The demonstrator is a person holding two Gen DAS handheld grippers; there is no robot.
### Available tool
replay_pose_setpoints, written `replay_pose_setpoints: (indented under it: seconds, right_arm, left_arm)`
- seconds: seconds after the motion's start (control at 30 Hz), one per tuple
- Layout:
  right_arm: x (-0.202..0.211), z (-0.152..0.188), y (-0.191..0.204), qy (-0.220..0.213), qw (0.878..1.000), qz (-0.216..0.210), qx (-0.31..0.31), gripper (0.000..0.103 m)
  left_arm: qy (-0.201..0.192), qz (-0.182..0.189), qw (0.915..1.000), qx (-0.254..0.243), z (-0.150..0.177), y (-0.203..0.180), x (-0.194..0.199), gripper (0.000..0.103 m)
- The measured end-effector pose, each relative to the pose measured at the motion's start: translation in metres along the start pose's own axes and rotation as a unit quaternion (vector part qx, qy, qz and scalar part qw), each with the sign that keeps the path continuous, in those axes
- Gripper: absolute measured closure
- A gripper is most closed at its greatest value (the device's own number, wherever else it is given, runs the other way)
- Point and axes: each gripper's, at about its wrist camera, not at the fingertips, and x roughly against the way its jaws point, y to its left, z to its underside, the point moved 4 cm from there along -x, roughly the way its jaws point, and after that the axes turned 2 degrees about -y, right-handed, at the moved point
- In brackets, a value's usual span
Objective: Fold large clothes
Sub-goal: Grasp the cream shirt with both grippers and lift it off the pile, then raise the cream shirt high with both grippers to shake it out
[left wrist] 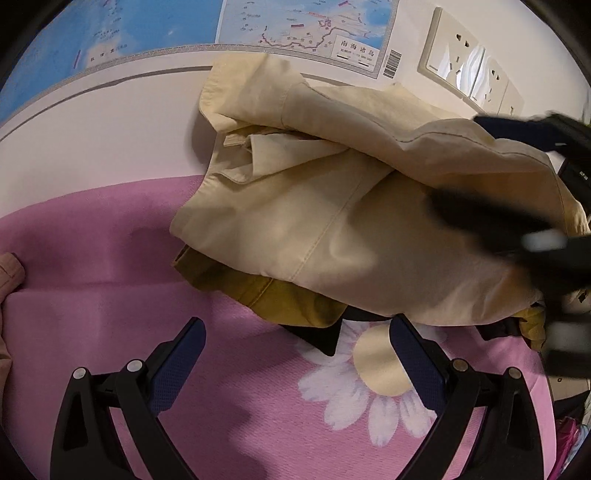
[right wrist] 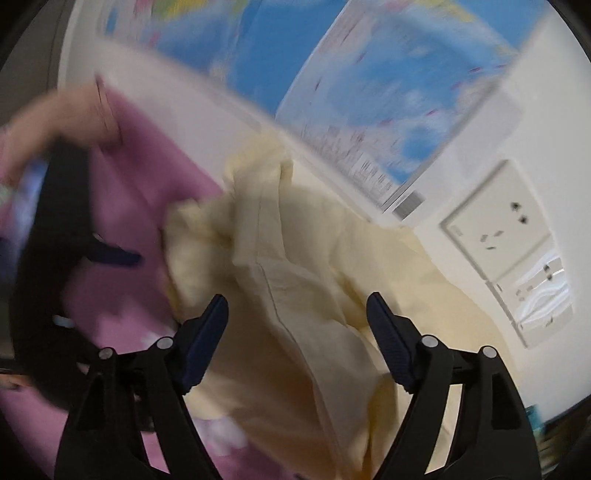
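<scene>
A large cream garment point(left wrist: 332, 206) lies bunched on the pink bed sheet point(left wrist: 110, 277), over a mustard garment point(left wrist: 280, 295) and a black one point(left wrist: 321, 339). My left gripper point(left wrist: 295, 332) hovers open just in front of this pile, with nothing pinched. In the right wrist view the cream garment point(right wrist: 314, 295) fills the middle. My right gripper point(right wrist: 297, 301) is open above it, the cloth passing under the gap and the pads apart from it. From the left wrist view, its blurred fingers point(left wrist: 487, 214) reach over the garment's right side.
A blue wall map point(left wrist: 110, 33) and white socket plates point(left wrist: 465, 70) stand right behind the pile. A pinkish cloth point(left wrist: 9, 273) lies at the sheet's left edge. The sheet carries a daisy print point(left wrist: 380, 369). A hand point(right wrist: 55, 122) with the left gripper shows blurred at left.
</scene>
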Motion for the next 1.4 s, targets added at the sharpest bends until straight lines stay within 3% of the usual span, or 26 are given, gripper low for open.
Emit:
replay_pose_setpoints:
  seconds: [0.03, 0.07, 0.1, 0.13, 0.17, 0.23, 0.33, 0.5, 0.67, 0.7, 0.77, 0.8, 0.83, 0.87, 0.93, 1.17, 1.33, 1.4]
  right_arm:
    - [-0.009, 0.002, 0.0, 0.008, 1.0, 0.016, 0.013, 0.038]
    - [-0.013, 0.003, -0.002, 0.011, 1.0, 0.018, 0.015, 0.057]
    - [-0.014, 0.003, -0.008, 0.009, 1.0, -0.007, -0.008, 0.071]
    - [-0.01, 0.001, -0.019, 0.008, 0.999, -0.024, -0.043, 0.092]
    - [-0.002, -0.001, -0.029, -0.003, 0.998, -0.019, -0.062, 0.097]
    - [0.029, -0.008, -0.056, -0.049, 0.992, -0.022, -0.11, 0.099]
    - [0.096, -0.013, -0.113, -0.128, 0.971, -0.017, -0.202, 0.1]
    - [0.154, 0.004, -0.162, -0.164, 0.951, -0.008, -0.263, 0.1]
    - [0.186, 0.022, -0.189, -0.194, 0.933, 0.001, -0.302, 0.1]
    - [0.193, 0.027, -0.195, -0.199, 0.931, 0.0, -0.307, 0.1]
    - [0.208, 0.034, -0.201, -0.204, 0.929, 0.013, -0.309, 0.1]
    - [0.214, 0.037, -0.204, -0.206, 0.928, 0.016, -0.311, 0.1]
    - [0.22, 0.043, -0.208, -0.208, 0.926, 0.017, -0.316, 0.1]
    - [0.224, 0.046, -0.21, -0.208, 0.925, 0.018, -0.318, 0.101]
    - [0.237, 0.053, -0.217, -0.213, 0.923, 0.043, -0.317, 0.101]
    - [0.357, 0.063, -0.245, -0.289, 0.896, 0.103, -0.322, 0.101]
    - [0.451, 0.063, -0.234, -0.341, 0.883, 0.136, -0.291, 0.101]
    - [0.486, 0.069, -0.226, -0.366, 0.876, 0.132, -0.287, 0.101]
  left_arm:
    - [-0.001, 0.001, 1.0, 0.0, 0.004, 0.001, -0.001, 0.007]
    - [-0.002, 0.002, 1.0, 0.0, 0.006, 0.002, -0.002, 0.007]
    - [0.0, 0.003, 1.0, -0.001, 0.006, 0.004, -0.003, 0.007]
    - [-0.001, 0.005, 1.0, 0.0, 0.007, 0.008, -0.005, 0.007]
    - [-0.003, 0.008, 1.0, 0.0, 0.008, 0.009, -0.005, 0.007]
    - [-0.007, 0.015, 0.9999, 0.0, 0.012, 0.006, -0.002, 0.007]
    - [-0.029, 0.032, 0.999, -0.002, 0.01, 0.008, 0.004, 0.007]
    - [-0.092, 0.068, 0.9927, -0.036, 0.001, -0.001, 0.025, 0.007]
    - [-0.099, 0.076, 0.9899, -0.067, -0.004, -0.015, 0.017, 0.01]
    - [-0.101, 0.085, 0.9893, -0.062, -0.006, -0.017, 0.016, 0.015]
    - [-0.115, 0.109, 0.9856, -0.06, -0.013, -0.02, 0.014, 0.04]
    - [-0.116, 0.12, 0.9835, -0.069, -0.017, -0.024, 0.011, 0.067]
    - [-0.113, 0.134, 0.9815, -0.077, -0.022, -0.029, 0.008, 0.087]
    - [-0.113, 0.143, 0.98, -0.081, -0.025, -0.035, 0.01, 0.097]
    - [-0.131, 0.134, 0.9774, -0.099, -0.038, -0.045, 0.018, 0.101]
    - [-0.241, 0.171, 0.9483, -0.117, -0.107, -0.068, 0.117, 0.102]
    - [-0.326, 0.183, 0.9214, -0.107, -0.141, -0.059, 0.218, 0.102]
    - [-0.371, 0.175, 0.906, -0.106, -0.143, -0.049, 0.274, 0.103]
